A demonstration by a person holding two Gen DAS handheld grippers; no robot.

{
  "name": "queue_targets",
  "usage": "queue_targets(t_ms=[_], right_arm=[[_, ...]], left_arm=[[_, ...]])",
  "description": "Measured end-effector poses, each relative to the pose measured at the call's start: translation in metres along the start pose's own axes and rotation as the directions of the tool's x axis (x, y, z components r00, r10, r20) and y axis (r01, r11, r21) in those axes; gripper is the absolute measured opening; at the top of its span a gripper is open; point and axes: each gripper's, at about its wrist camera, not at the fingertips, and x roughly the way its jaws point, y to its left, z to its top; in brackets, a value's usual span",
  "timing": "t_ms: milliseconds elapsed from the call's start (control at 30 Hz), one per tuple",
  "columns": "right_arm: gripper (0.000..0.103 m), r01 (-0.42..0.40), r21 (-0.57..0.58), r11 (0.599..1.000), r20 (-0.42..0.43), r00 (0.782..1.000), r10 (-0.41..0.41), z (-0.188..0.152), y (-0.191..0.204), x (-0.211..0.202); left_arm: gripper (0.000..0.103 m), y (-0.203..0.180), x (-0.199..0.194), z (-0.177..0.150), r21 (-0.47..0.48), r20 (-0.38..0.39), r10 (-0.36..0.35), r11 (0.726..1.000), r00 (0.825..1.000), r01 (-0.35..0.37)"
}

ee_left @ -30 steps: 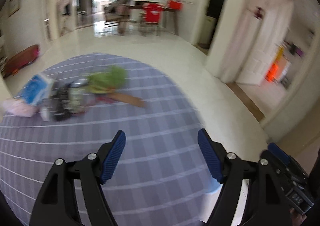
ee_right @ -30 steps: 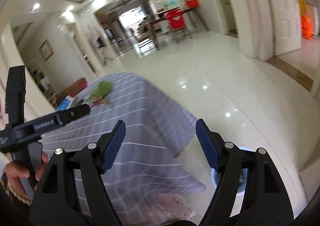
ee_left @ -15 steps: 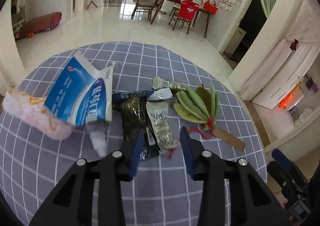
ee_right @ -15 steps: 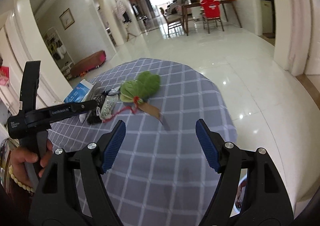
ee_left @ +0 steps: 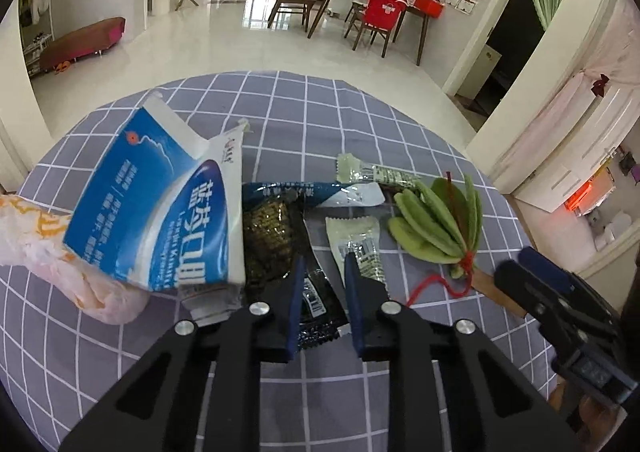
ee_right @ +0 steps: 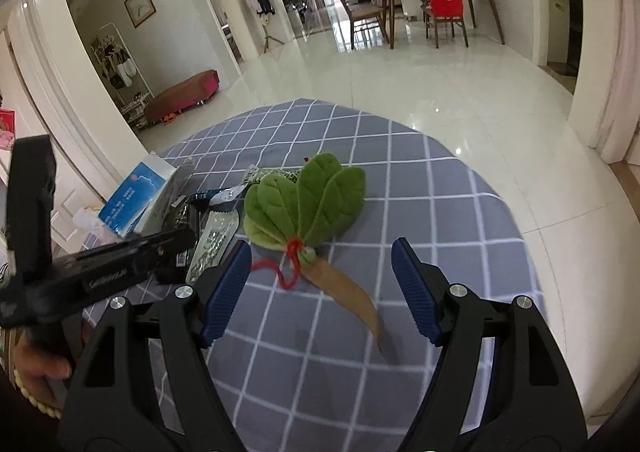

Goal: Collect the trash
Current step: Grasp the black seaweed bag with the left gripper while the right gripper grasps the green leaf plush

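Trash lies on a round table with a grey checked cloth (ee_left: 320,120): a torn blue-and-white box (ee_left: 160,212), a pink-orange plastic bag (ee_left: 60,268), a dark snack wrapper (ee_left: 280,244), a clear silver wrapper (ee_left: 356,244) and another clear wrapper (ee_left: 372,172). My left gripper (ee_left: 322,284) has narrowed over the dark wrapper's near end, with a gap still between the fingers. My right gripper (ee_right: 320,284) is open and empty above a green leaf-shaped fan (ee_right: 308,204) with red string.
The fan also shows in the left wrist view (ee_left: 436,220), right of the wrappers. The cloth drops off at the table's right edge (ee_right: 520,244) to a glossy tiled floor. A dining table with chairs (ee_left: 376,12) stands far behind.
My left gripper has swung from the bare cloth to the trash pile, closed in on the dark wrapper and narrowed. My right gripper turned from the floor side toward the leaf fan, staying open.
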Motion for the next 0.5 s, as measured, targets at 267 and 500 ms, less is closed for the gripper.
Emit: queue_targets(t_ms=[267,500], right_arm=[[0.037,0.021,-0.061,0.998,-0.075,0.997,-0.026,0.004,0.012,0.028],[0.015,-0.021,-0.061,0.998,-0.046,0.999,0.018,-0.005,0.011,0.006]], left_arm=[[0.0,0.004,-0.012,-0.007,-0.025,0.043,-0.003,1.0,0.999,0.004],[0.0,-0.005,-0.041,-0.008,-0.02,0.092,-0.025,0.999,0.995,0.027]])
